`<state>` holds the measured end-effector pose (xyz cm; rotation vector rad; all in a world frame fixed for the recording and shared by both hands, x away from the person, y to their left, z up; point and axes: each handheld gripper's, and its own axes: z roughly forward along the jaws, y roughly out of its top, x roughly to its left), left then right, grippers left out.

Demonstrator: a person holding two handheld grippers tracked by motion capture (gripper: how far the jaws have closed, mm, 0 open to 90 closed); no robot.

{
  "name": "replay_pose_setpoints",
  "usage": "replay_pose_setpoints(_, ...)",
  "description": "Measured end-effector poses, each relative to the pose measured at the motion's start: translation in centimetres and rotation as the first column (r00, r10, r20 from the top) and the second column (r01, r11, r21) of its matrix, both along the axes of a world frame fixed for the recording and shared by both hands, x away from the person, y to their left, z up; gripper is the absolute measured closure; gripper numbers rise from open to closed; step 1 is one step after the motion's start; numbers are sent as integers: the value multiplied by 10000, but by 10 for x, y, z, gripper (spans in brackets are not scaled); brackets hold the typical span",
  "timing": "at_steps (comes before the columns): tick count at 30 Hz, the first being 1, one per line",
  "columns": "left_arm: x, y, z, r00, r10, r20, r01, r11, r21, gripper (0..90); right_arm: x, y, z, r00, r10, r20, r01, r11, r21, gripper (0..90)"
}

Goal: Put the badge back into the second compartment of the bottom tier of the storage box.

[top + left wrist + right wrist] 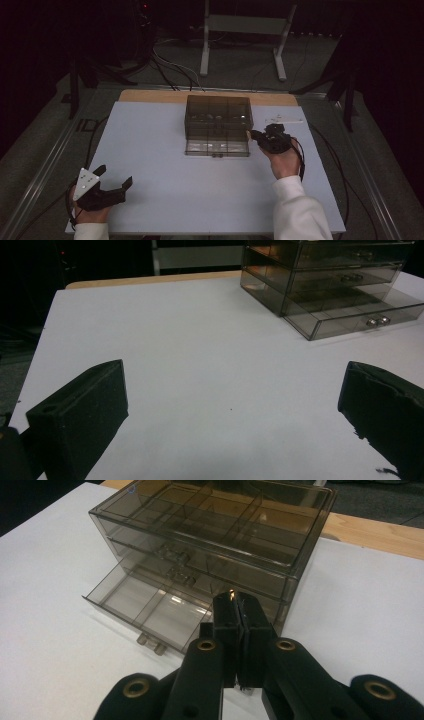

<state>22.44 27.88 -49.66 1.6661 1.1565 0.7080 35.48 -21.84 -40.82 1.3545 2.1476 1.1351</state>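
No writing is legible; the left gripper (114,186) gapes wide, while the right gripper (235,611) pinches a tiny bright thing (231,595) beside the open-drawered smoky organizer (215,545).

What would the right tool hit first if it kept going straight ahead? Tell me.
Most likely the smoky drawer box: the right tool, jaws pressed together, points at the box's near corner, beside the pulled-out bottom drawer. Depth is hard to judge, but nothing else appears between them.

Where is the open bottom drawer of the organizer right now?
In the high view, the bottom drawer juts from the smoky plastic organizer toward the person, mid-table, just left of the right gripper.
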Motion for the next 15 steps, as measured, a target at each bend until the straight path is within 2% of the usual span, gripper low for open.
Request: replay_pose_setpoints(15,0,0,0,10000,-5,-5,5,10000,29,3,7,14,-6,9999,144,-21,-144,9997,178,892)
